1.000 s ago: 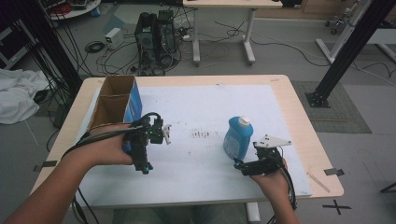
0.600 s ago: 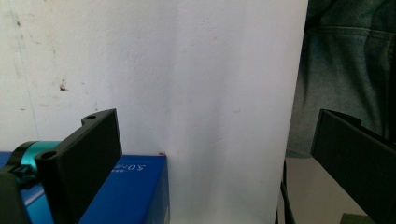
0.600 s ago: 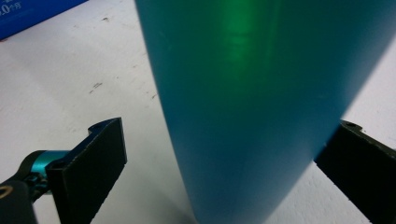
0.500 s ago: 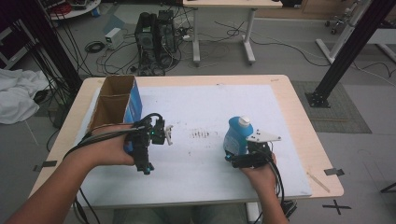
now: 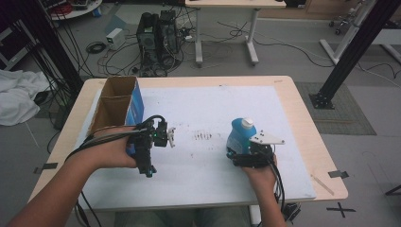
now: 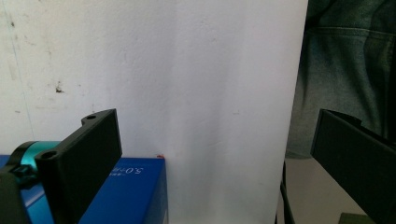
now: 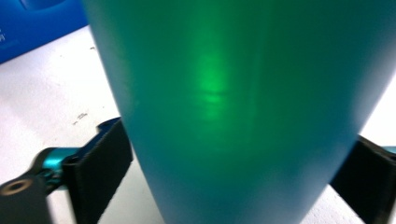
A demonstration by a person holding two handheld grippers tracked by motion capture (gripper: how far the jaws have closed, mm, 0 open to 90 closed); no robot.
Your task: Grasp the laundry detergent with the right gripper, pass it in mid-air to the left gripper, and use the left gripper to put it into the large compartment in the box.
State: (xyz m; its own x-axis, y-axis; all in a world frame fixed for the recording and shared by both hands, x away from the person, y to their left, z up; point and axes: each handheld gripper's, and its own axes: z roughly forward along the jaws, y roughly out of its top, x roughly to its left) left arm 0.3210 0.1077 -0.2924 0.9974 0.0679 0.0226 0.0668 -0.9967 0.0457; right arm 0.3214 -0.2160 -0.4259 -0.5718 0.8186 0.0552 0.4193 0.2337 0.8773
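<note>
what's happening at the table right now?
A person works two handheld grippers over a white sheet on the table. The right gripper has its jaws on either side of a blue bottle with a white cap, which stands upright; whether they press on it can't be told. The left gripper is open and empty, held beside an open cardboard box with a blue side at the sheet's left edge. Nothing is lifted.

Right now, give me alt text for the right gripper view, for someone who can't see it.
A blue-green bottle stands very close between the right gripper's two black jaws, one on each side. Behind it lie a white sheet and a blue box corner.
</note>
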